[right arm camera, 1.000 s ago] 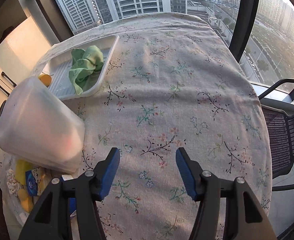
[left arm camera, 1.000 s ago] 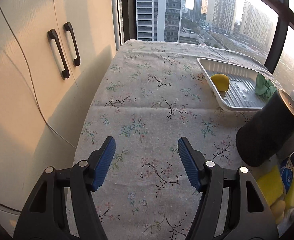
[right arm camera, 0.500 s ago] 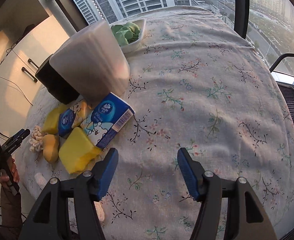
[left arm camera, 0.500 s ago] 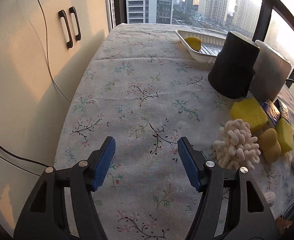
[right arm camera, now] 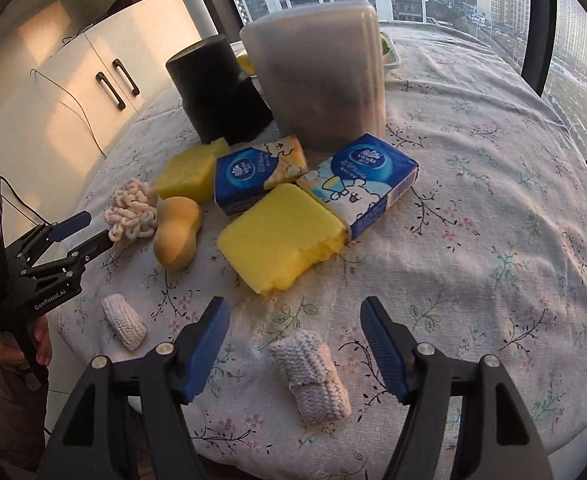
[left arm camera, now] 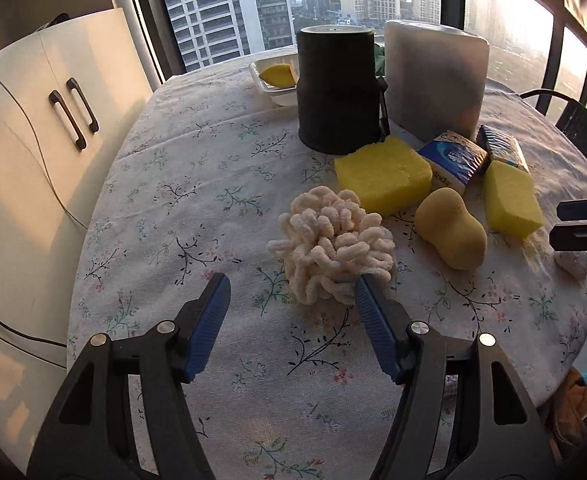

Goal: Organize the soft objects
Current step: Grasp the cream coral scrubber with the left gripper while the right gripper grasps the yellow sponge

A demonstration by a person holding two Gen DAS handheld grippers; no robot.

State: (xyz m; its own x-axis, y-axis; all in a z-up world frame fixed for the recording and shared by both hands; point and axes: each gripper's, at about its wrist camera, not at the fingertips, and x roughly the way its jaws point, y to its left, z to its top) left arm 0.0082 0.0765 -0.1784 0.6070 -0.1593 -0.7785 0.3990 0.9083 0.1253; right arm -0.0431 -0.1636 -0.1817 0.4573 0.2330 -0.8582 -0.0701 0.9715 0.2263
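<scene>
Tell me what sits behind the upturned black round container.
Behind the black container a white plastic tray shows one end, holding a yellow sponge. The rest of the tray is covered.

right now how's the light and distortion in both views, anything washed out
Left wrist view: low warm sun through the windows washes out the sky; the cabinet glows orange. Right wrist view: fisheye curves the table edge; the frosted container is backlit and dim.
</scene>
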